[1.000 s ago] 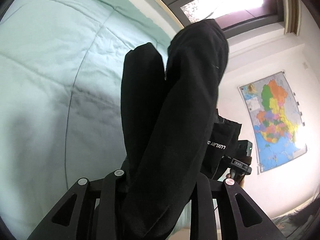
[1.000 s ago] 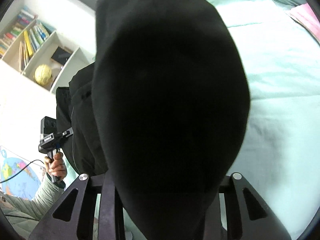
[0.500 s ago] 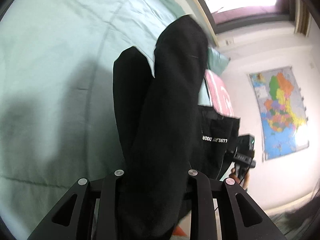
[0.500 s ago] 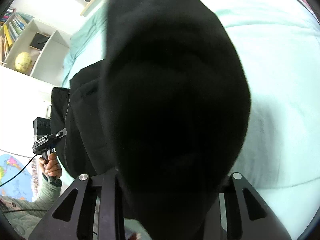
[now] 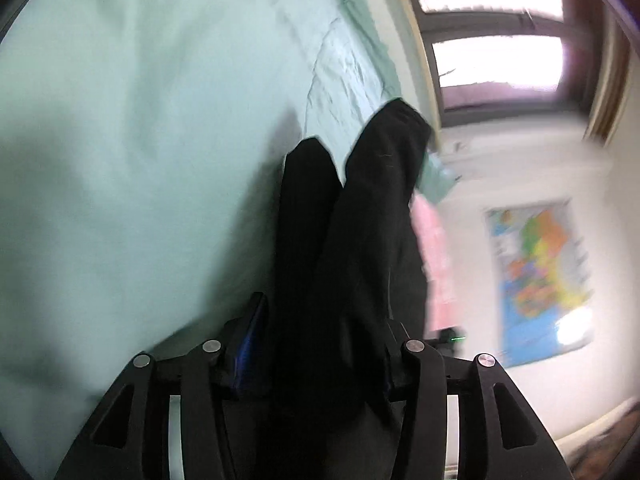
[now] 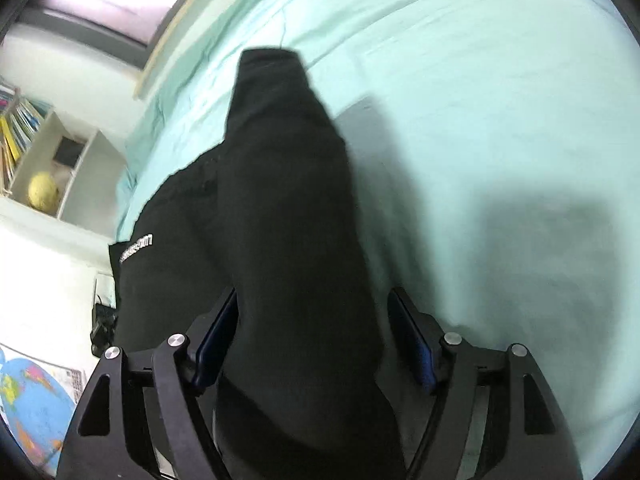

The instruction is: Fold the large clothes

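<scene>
A black garment [image 5: 360,220] with white lettering [image 6: 136,248] hangs down onto the mint green quilt [image 5: 140,140] of a bed. In the left wrist view its folds run up between the fingers of my left gripper [image 5: 324,320], whose jaws are opening. A narrow gap shows beside the blue left pad [image 5: 248,344]. In the right wrist view a thick fold of the garment [image 6: 280,200] lies between the fingers of my right gripper [image 6: 312,296]. Those jaws are opening too, with both blue pads standing apart from the cloth. The quilt [image 6: 480,120] is close below.
A pink cloth [image 5: 432,248] lies on the bed beyond the garment. A window [image 5: 496,64] runs along the far side and a coloured map [image 5: 540,280] hangs on the wall. White shelves [image 6: 80,184] hold books and a yellow globe [image 6: 43,196].
Both grippers have sunk toward the quilt with the garment. Their jaws, shut on the cloth before, now stand wider and the cloth sits loose between them.
</scene>
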Motion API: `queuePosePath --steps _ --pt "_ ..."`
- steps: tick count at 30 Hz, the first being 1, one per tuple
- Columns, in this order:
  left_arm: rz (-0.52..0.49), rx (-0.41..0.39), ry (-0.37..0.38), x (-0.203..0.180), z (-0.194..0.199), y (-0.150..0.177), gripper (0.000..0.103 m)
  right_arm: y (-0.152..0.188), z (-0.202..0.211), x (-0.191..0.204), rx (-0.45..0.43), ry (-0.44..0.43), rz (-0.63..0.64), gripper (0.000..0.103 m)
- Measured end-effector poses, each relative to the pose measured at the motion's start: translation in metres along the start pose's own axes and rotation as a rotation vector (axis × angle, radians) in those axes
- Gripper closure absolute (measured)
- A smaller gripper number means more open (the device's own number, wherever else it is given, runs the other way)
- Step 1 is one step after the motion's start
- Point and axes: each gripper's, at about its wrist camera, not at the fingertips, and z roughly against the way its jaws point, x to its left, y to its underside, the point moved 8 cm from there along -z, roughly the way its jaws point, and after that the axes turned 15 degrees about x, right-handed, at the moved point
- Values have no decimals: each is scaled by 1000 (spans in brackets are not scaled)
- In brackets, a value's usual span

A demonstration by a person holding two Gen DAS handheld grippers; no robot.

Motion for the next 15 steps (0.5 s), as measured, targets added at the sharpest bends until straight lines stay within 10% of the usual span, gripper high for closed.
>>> queuePosePath --steps 8,12,15 --pt "-293 -238 -571 -88 76 38 51 48 74 58 -236 332 104 26" --pt "-465 -242 -700 -156 32 61 48 57 72 140 -305 395 232 23" --pt "-476 -161 -664 -173 -26 70 48 66 25 179 -210 444 294 23"
